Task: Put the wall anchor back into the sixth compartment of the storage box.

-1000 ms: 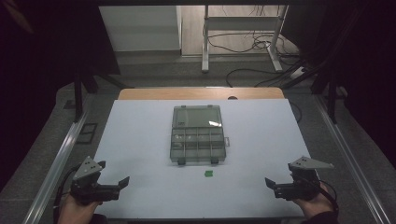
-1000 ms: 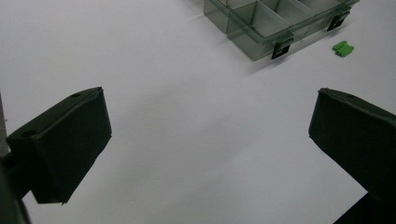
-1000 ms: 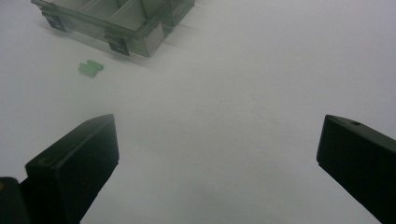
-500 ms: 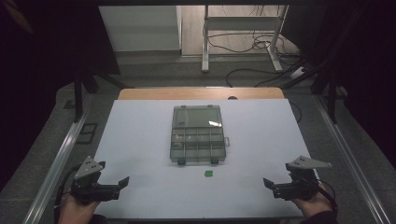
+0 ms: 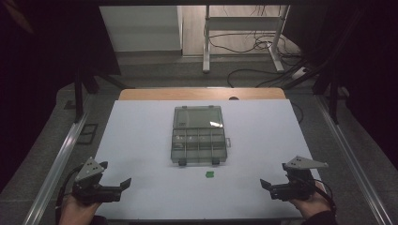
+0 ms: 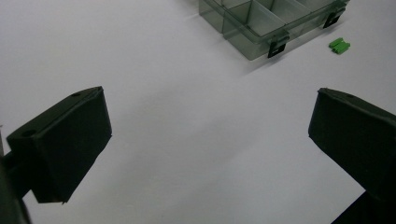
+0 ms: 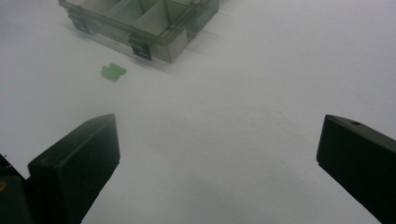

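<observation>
The small green block [image 5: 210,174] is lying on the worktop [image 5: 141,140] between and ahead of both wide-open, empty fingers, just before the compartment box [image 5: 198,140]. It is looking light, stiff, slippery; pinch its long sides.

A white desk [image 5: 141,140] with a wooden strip along its far edge was seen. A clear compartment box [image 5: 198,136], its lid open, was set at the middle of the desk. A small green piece [image 5: 210,174] was laid just beside the box, toward the near edge.
</observation>
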A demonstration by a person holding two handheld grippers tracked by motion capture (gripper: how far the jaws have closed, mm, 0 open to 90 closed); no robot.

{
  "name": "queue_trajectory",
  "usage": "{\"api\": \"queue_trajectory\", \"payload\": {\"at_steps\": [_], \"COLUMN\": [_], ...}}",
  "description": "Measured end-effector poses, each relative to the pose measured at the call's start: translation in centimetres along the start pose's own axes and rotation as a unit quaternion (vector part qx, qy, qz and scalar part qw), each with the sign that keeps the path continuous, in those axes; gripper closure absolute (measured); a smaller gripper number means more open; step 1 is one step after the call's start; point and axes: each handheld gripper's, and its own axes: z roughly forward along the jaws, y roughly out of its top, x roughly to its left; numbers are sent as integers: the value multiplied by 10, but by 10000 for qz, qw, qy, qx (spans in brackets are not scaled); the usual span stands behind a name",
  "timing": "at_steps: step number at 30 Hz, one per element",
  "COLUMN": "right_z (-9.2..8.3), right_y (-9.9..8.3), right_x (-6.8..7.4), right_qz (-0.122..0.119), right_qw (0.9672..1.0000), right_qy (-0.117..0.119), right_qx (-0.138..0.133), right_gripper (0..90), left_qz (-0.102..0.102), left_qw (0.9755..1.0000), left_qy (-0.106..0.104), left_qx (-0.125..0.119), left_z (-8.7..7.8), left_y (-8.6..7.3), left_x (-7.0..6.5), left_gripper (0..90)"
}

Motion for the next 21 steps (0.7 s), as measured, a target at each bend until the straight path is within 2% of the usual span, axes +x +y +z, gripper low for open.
{"api": "queue_trajectory", "payload": {"at_steps": [7,11,15,21], "right_z": [7,11,18,24], "right_y": [5,9,15,18], "right_x": [6,12,18,21], "right_qz": [-182,-260,-285,-423], "right_qw": [9998,9996,9994,9988], "right_qy": [79,107,189,183], "right_qx": [-1,-4,90,155], "right_gripper": [0,0,0,0], "left_qz": [-15,56,78,72], "left_qw": [10000,9999,9999,9999], "left_qy": [-54,-52,-48,-57], "left_qx": [-39,-80,-73,-66], "left_z": [0,-1,-1,-1], "left_y": [0,0,-1,-1], "left_x": [0,-1,-1,-1], "left_gripper": [0,0,0,0]}}
